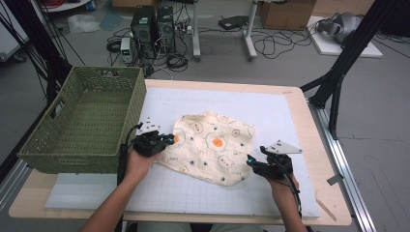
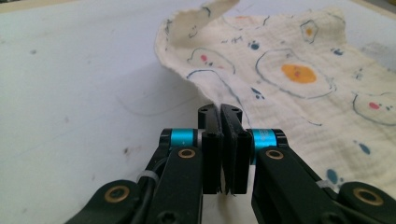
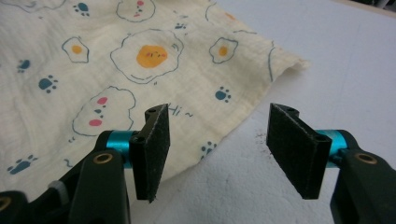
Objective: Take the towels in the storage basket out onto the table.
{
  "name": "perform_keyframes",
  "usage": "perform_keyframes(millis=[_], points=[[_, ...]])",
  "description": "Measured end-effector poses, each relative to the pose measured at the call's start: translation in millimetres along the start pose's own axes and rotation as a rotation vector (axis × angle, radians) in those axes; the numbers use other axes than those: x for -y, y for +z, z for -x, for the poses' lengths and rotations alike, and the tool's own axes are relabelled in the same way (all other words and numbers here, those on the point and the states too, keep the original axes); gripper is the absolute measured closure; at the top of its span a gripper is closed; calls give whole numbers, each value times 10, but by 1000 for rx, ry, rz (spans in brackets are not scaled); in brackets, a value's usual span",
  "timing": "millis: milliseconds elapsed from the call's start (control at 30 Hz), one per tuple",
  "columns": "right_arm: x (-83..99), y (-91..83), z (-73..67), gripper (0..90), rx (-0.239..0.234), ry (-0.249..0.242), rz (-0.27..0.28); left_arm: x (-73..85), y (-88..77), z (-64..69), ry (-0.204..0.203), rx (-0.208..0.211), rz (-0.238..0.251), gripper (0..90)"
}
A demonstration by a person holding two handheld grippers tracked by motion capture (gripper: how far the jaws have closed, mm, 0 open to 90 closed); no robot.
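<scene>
A cream cloth (image 1: 212, 145) printed with fried eggs and paw marks lies spread on the white mat (image 1: 270, 108). My left gripper (image 1: 169, 139) is at the cloth's left edge. In the left gripper view the jaws of my left gripper (image 2: 219, 109) are pressed together, shut on the cloth (image 2: 299, 74) at its hem, which rises slightly off the mat there. My right gripper (image 1: 249, 160) is at the cloth's near right corner. In the right gripper view my right gripper (image 3: 217, 154) stands open, one pad over the cloth (image 3: 140, 56) and the other over bare mat, with the cloth's edge running between them.
A green woven basket (image 1: 133, 113) stands on the table's left side, close to my left hand. The mat covers most of the wooden table (image 1: 309, 145). Beyond the table are black frame legs, computers and cables on the floor.
</scene>
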State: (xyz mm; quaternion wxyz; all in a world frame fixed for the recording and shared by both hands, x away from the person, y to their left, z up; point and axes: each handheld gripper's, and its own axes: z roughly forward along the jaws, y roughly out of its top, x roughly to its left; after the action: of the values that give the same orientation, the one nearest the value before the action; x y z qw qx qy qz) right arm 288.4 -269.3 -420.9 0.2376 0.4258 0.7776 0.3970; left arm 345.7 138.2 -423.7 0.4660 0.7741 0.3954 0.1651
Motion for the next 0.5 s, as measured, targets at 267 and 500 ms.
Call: perform_keyframes(millis=[267,500], points=[[46,283,-113,485,-86,-15,-119,85,19,-52,-4,-21,-15,865],[3,381,-140,885,-86,-116,-155,105,37,-62,-10,-25,-9,865]])
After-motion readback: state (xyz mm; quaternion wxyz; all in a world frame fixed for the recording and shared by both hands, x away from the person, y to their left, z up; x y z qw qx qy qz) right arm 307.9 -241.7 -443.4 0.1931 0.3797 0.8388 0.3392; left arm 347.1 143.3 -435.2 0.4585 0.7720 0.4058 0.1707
